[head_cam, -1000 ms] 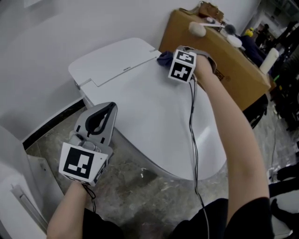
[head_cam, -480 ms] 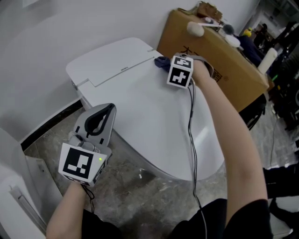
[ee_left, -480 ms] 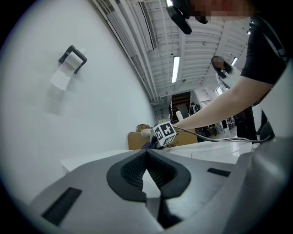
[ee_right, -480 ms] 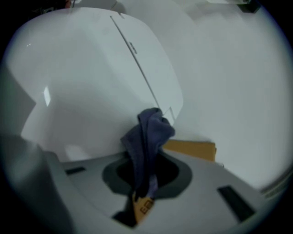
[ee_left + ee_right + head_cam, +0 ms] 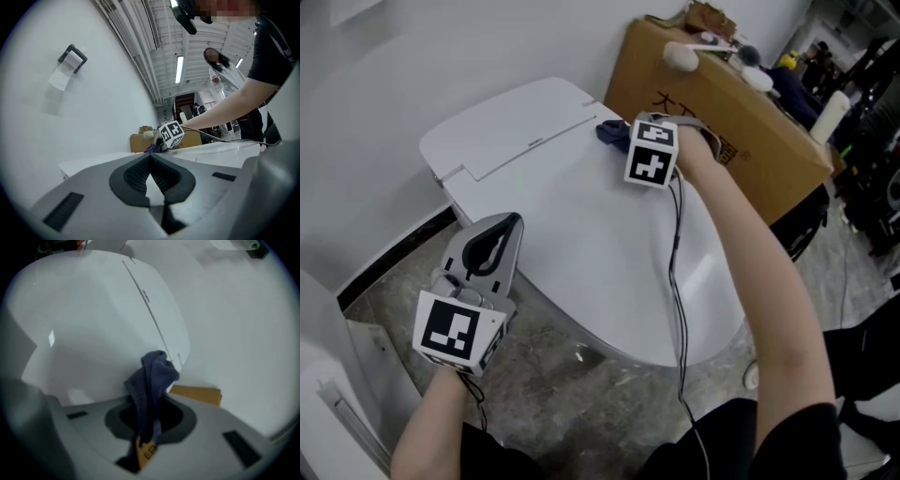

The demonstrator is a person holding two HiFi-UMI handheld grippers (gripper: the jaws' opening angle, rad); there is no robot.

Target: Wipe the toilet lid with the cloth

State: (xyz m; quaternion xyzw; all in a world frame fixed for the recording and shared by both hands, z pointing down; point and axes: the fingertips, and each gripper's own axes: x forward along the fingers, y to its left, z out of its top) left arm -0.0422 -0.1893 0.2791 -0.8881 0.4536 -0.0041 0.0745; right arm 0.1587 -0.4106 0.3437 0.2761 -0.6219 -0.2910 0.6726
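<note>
The white toilet lid [image 5: 609,234] fills the middle of the head view, with the tank cover [image 5: 511,122] behind it. My right gripper [image 5: 623,136] is shut on a dark blue cloth [image 5: 612,133], which rests on the lid's far right corner near the hinge. In the right gripper view the cloth [image 5: 151,380] hangs pinched between the jaws over the lid [image 5: 84,333]. My left gripper [image 5: 492,244] is shut and empty, held off the lid's left side above the floor. The left gripper view looks across the lid [image 5: 225,150] toward the cloth [image 5: 153,148].
A brown cardboard box [image 5: 712,103] stands right of the toilet, with small items on top. A white wall [image 5: 422,47] runs behind, and a paper holder [image 5: 70,58] is mounted on it. Marbled floor [image 5: 403,291] lies to the left. People stand in the far background.
My right gripper has slid the cloth leftward along the lid's far edge, toward the hinge. The left gripper has stayed in place.
</note>
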